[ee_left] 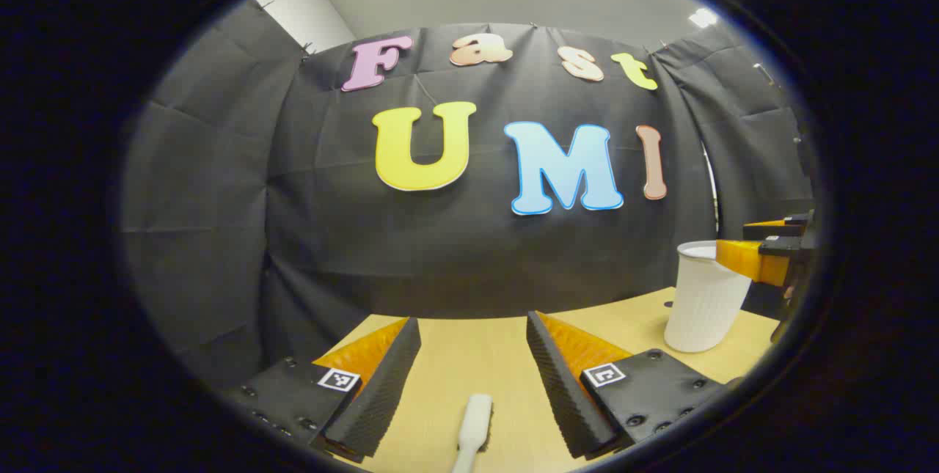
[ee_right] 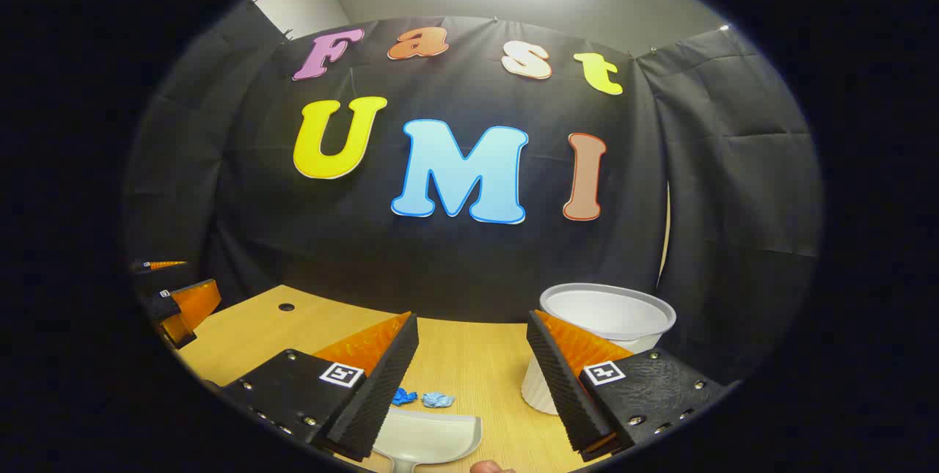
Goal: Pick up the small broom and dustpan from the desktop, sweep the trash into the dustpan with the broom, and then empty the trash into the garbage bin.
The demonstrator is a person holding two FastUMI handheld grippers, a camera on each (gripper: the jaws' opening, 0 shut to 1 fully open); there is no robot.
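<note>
My left gripper (ee_left: 473, 320) is open just above the wooden desktop (ee_left: 484, 356). The white end of the small broom (ee_left: 473, 429) lies on the desk between its fingers, untouched. My right gripper (ee_right: 472, 317) is also open. The white dustpan (ee_right: 429, 440) lies flat below and between its fingers, nearer the left one. Two small blue crumpled scraps of trash (ee_right: 438, 400) sit on the desk just beyond the dustpan. The white garbage bin (ee_right: 609, 312) stands upright behind the right finger. In the left gripper view the bin (ee_left: 700, 297) is at the far right, with the right gripper (ee_left: 741, 242) beside its rim.
The black cloth wall closes off the back of the desk. A small dark hole (ee_right: 286, 306) marks the desktop at the far left. The left gripper (ee_right: 183, 281) appears at the left edge of the right gripper view. Bare wood lies between the two grippers.
</note>
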